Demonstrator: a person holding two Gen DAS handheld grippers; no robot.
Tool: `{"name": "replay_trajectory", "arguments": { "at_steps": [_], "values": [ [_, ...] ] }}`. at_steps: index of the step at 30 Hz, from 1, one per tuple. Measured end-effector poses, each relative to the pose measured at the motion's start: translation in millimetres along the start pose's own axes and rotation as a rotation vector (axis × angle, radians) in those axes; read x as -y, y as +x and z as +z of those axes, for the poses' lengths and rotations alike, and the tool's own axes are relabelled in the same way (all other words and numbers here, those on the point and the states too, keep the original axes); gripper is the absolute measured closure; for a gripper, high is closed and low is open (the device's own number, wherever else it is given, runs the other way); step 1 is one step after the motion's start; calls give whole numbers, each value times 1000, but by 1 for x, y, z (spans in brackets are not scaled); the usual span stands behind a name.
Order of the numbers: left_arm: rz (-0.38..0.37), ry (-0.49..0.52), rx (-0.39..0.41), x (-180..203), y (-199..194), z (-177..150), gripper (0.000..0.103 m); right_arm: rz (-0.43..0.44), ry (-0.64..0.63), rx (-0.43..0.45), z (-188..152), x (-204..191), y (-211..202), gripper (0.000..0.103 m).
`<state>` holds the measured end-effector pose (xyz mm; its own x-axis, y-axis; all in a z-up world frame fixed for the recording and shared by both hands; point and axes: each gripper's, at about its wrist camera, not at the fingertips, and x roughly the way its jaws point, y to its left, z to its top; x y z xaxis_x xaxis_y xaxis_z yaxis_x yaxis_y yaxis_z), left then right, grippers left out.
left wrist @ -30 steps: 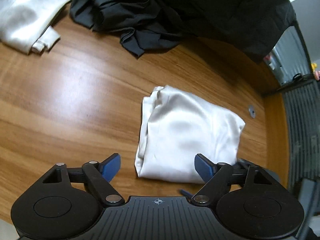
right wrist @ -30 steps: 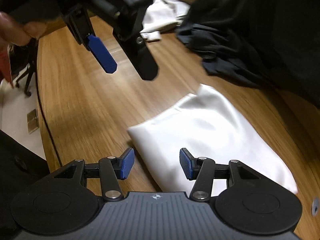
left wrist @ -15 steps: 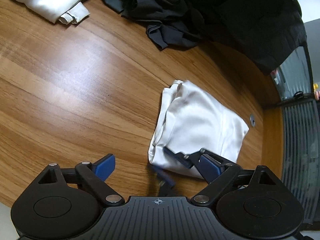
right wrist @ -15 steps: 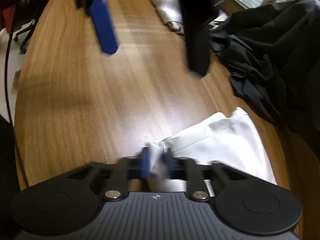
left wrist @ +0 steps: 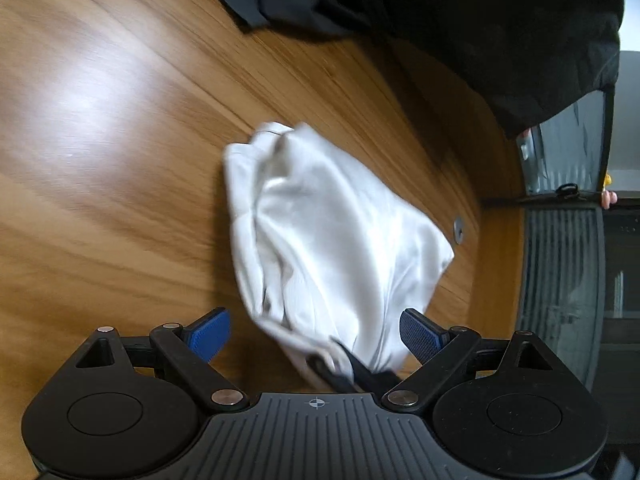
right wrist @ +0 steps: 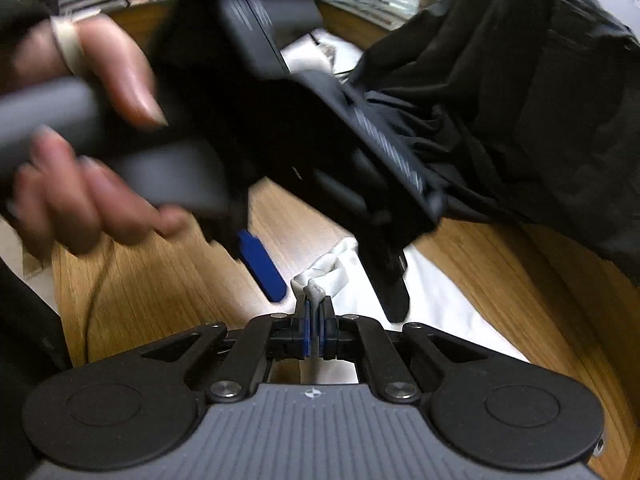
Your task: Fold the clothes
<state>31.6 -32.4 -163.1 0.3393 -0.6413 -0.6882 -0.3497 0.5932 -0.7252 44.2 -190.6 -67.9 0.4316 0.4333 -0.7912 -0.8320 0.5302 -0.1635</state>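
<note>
A folded white garment (left wrist: 332,240) lies on the wooden table (left wrist: 120,128), its near corner lifted. My left gripper (left wrist: 316,334) is open, its blue pads on either side of that lifted corner, just above it. My right gripper (right wrist: 315,330) is shut on the corner of the white garment (right wrist: 320,284) and pulls it up. The left gripper (right wrist: 332,292) shows large and blurred in the right wrist view, held by a hand (right wrist: 80,132), with its fingers straddling the pinched cloth.
A heap of dark clothes (left wrist: 460,20) lies at the table's far side; it also shows in the right wrist view (right wrist: 512,92). Another white cloth (right wrist: 320,54) lies behind it. The table's right edge (left wrist: 500,240) meets a dark ribbed panel (left wrist: 560,280).
My right gripper has shut on the white garment's corner and lifted it. My left gripper has come down close over the same corner, still open.
</note>
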Motion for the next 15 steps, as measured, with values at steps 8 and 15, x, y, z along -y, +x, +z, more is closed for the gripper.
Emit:
{"name": "replay_trajectory", "arguments": {
  "at_steps": [8, 15],
  "values": [
    [-19, -35, -85, 11, 47, 25, 25, -11, 60, 32, -4, 8, -28, 99],
    [75, 77, -91, 31, 58, 31, 77, -9, 129, 20, -5, 19, -31, 99]
  ]
}}
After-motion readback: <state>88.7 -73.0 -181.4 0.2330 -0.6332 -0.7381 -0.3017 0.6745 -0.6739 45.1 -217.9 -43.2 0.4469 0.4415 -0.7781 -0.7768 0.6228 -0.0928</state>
